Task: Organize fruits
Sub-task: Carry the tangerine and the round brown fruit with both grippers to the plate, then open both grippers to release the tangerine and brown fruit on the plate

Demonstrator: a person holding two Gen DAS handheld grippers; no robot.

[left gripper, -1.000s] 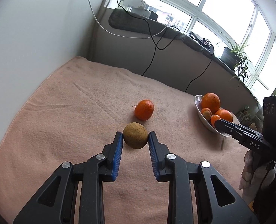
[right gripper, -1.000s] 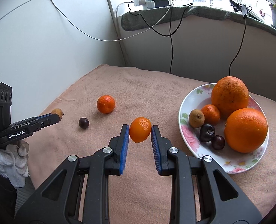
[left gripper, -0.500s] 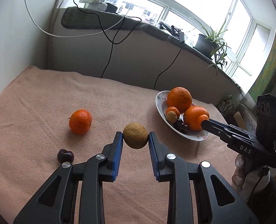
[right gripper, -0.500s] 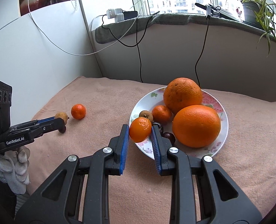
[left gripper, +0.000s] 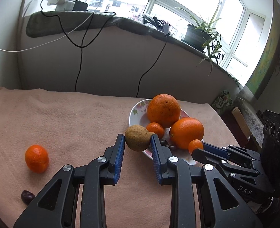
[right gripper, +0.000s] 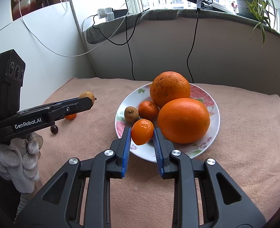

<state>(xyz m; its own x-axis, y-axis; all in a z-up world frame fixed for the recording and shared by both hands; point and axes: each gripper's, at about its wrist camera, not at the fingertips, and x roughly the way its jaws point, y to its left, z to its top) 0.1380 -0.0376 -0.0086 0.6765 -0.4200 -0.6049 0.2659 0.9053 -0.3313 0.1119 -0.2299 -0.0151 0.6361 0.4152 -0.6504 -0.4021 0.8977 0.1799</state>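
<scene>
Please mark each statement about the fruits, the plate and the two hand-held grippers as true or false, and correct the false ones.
1. The right hand-held gripper holds a small mandarin over the near rim of the plate. True.
2. The left hand-held gripper is empty. False: it is shut on a brown fruit.
3. Two large oranges lie on the plate. True: a rear one and a front one.
4. No fruit remains on the cloth. False: a loose mandarin and a dark cherry lie there.
5. The plate is plain white. False: it has a flower pattern.
</scene>
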